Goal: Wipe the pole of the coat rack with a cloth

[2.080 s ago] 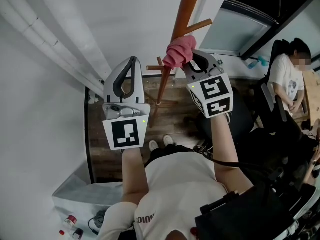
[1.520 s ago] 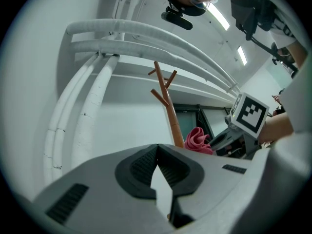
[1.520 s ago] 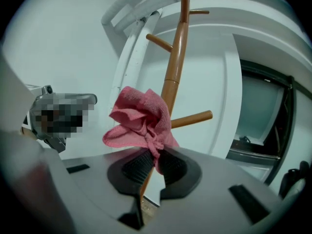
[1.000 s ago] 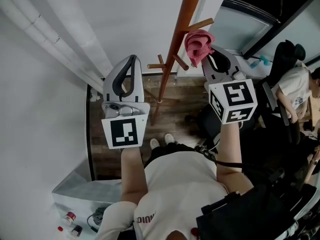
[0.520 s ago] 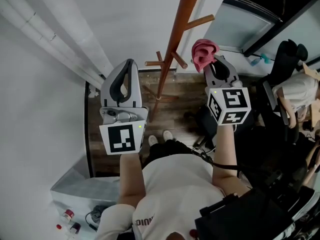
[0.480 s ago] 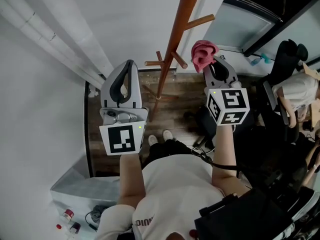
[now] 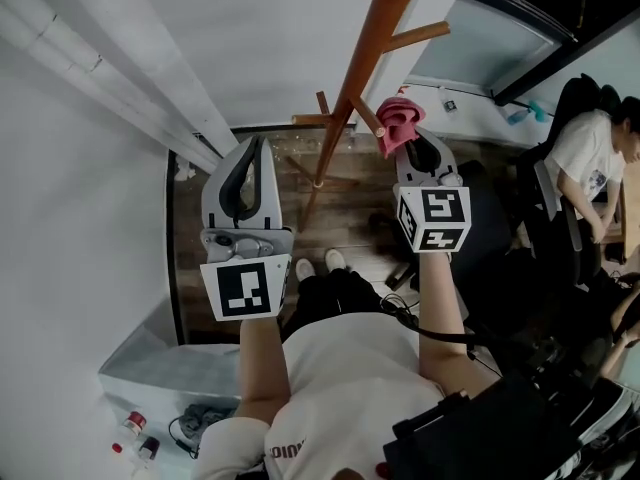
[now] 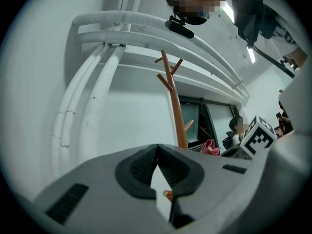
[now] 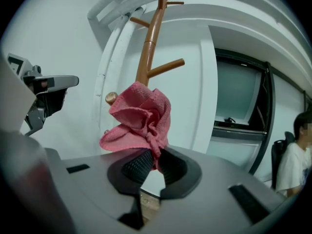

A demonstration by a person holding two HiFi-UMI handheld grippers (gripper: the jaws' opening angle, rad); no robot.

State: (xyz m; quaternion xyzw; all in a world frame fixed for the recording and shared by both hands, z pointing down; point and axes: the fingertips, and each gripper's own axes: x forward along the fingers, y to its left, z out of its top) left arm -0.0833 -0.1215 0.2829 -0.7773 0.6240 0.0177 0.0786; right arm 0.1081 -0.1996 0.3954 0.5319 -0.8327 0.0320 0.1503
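Observation:
The brown wooden coat rack pole (image 7: 362, 66) rises against the white wall, with pegs branching off; it also shows as pole (image 9: 145, 57) and pole (image 8: 178, 121). A crumpled pink cloth (image 7: 398, 123) sticks out of my right gripper (image 7: 410, 148), just right of the pole beside a lower peg. In the right gripper view the cloth (image 9: 139, 121) bunches above the jaws, which are shut on it. My left gripper (image 7: 247, 158) is left of the pole, apart from it, shut with nothing in it.
White pipes (image 7: 110, 68) run along the wall at left. A person (image 7: 590, 158) sits on a chair at right. Dark wooden floor (image 7: 340, 203) lies below, with the rack's foot. A grey box (image 7: 160, 388) with small items sits at lower left.
The right gripper with the cloth pulled away from the pole to the right, then came back toward it. The left gripper drifted slightly lower and stayed shut.

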